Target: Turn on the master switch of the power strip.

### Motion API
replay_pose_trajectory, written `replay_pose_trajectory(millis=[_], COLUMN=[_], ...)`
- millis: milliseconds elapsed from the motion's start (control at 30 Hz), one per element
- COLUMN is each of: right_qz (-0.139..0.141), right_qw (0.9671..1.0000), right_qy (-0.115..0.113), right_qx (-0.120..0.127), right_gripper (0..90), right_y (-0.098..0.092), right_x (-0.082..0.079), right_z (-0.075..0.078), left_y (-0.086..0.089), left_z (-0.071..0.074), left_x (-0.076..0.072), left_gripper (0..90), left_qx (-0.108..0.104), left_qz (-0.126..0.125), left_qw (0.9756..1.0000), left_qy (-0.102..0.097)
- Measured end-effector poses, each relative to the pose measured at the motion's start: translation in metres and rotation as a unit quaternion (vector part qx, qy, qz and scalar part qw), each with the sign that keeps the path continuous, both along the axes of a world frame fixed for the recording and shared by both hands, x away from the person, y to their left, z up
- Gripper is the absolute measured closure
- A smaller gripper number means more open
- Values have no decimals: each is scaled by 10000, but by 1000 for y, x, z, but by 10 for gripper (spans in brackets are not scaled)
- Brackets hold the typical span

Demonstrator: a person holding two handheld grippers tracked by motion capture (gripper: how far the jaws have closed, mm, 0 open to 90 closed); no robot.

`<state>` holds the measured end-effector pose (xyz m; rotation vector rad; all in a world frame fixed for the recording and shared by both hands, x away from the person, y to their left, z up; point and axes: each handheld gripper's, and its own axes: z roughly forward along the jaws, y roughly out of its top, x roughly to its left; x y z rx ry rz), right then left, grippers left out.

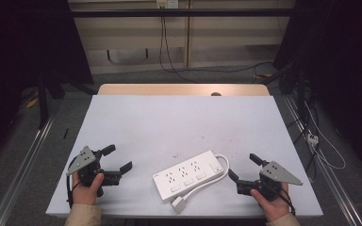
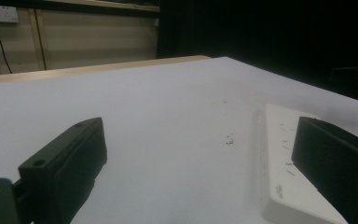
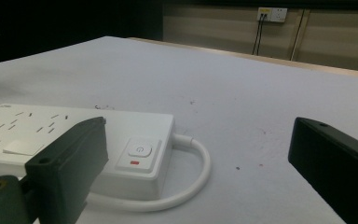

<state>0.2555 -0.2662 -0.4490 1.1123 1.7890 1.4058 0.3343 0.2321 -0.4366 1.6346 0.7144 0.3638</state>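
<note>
From the high view, a white power strip lies at an angle on the pale surface, near its front edge and between the two hands. Its short white cable loops round the right end and runs back along the front to a plug lying just beside the strip. The left gripper rests on the surface well apart from the strip, jaws open and empty. The right gripper sits near the cable loop, jaws likewise spread with nothing between them.

In the left gripper view, the jaws stand wide apart; the strip's left end lies beyond the right jaw, with small print on its corner too faint to read.

In the right gripper view, the jaws are wide open and the strip's switch end lies ahead, with a power symbol on the button and a red mark below it. No brand can be read.

The likely trouble: the strip is light and smooth, so a one-sided push could slide or spin it towards the front edge, and a jaw catching the cable loop could drag the whole strip along.
</note>
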Motion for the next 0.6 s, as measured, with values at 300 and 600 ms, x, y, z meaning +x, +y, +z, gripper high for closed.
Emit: replay_pose_trajectory(millis=[300, 600], right_qz=[-2, 12], right_qw=[10000, 10000], right_qy=[2, 10], right_qx=[17, 12], right_gripper=[51, 96], right_y=[0, 2], right_x=[1, 4], right_z=[0, 2], left_y=[1, -1], left_z=[1, 1], left_x=[0, 0], left_gripper=[26, 23], left_qx=[-66, -45], left_qz=[-45, -134], left_qw=[10000, 9999], left_qy=[-55, -82])
